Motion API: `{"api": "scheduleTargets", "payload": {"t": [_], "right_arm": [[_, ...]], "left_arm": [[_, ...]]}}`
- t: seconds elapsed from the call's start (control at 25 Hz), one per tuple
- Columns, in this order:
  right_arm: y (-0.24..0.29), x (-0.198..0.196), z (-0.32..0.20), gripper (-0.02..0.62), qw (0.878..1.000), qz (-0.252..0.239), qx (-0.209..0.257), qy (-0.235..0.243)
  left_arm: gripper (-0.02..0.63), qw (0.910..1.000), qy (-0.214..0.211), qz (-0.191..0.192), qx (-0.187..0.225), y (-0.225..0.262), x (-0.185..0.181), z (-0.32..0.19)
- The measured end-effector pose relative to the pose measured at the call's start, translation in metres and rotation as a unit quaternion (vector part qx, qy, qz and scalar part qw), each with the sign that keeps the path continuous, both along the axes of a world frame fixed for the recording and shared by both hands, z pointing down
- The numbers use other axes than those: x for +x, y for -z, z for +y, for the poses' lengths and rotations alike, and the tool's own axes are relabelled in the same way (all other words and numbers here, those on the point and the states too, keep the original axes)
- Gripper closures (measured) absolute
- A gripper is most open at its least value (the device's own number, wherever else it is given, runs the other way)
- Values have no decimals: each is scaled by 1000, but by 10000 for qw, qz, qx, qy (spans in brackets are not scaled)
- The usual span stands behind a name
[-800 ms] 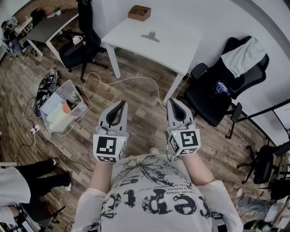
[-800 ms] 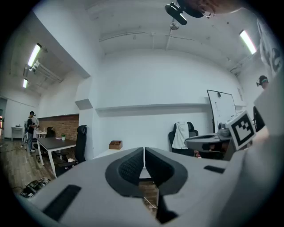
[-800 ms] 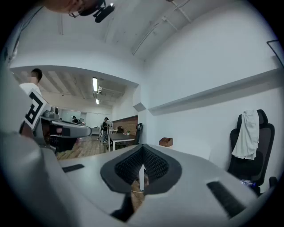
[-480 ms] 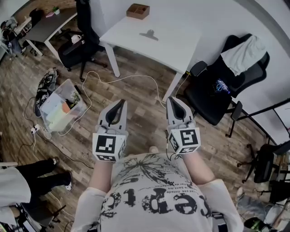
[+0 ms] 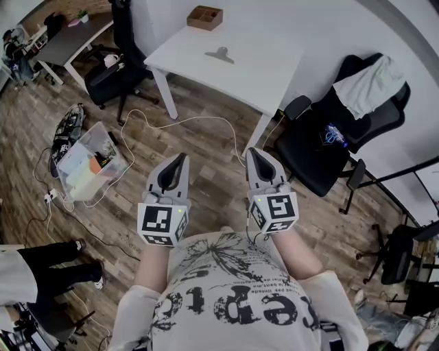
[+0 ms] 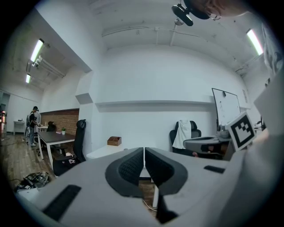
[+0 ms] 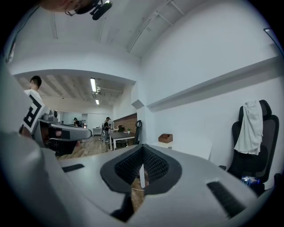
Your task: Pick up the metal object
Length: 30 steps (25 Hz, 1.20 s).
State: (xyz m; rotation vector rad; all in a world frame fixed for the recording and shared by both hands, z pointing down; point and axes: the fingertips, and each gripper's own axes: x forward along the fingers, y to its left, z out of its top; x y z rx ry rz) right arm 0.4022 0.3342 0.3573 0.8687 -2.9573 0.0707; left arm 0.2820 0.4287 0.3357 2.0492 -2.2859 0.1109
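The metal object (image 5: 221, 54), a grey clip, lies on the white table (image 5: 260, 68) far ahead in the head view. Both grippers are held at chest height over the wooden floor, well short of the table. My left gripper (image 5: 180, 159) has its jaws together with nothing between them. My right gripper (image 5: 252, 152) is likewise shut and empty. In the left gripper view my left gripper (image 6: 144, 153) points toward the table (image 6: 100, 152). In the right gripper view my right gripper (image 7: 142, 148) points the same way. The clip does not show in either gripper view.
A wooden box (image 5: 206, 17) sits at the table's far corner. Black office chairs stand right (image 5: 343, 130) and left (image 5: 120, 62) of the table. A plastic bin (image 5: 86, 164) and white cables (image 5: 199, 120) lie on the floor. A person's legs (image 5: 48, 271) are at lower left.
The grippers and the table have drifted slightly left in the head view. Both pairs of jaws have stayed together.
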Motion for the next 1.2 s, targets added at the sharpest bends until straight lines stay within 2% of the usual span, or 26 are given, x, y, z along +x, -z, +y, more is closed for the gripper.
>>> {"api": "scheduleTargets", "payload": {"t": [0.32, 0.52, 0.76, 1.2], "right_arm": [[-10, -8, -57, 603, 9997, 183, -56, 123], [-18, -38, -91, 603, 9996, 214, -160, 2], [-29, -100, -141, 603, 9986, 339, -222, -330], [-36, -263, -251, 603, 9895, 377, -471, -1314]], "left_arm": [[594, 9998, 124, 115, 89, -2, 0, -56], [594, 9998, 88, 187, 6, -14, -36, -89], [594, 9994, -175, 296, -51, -25, -110, -145], [594, 9947, -940, 354, -202, -15, -298, -271]]}}
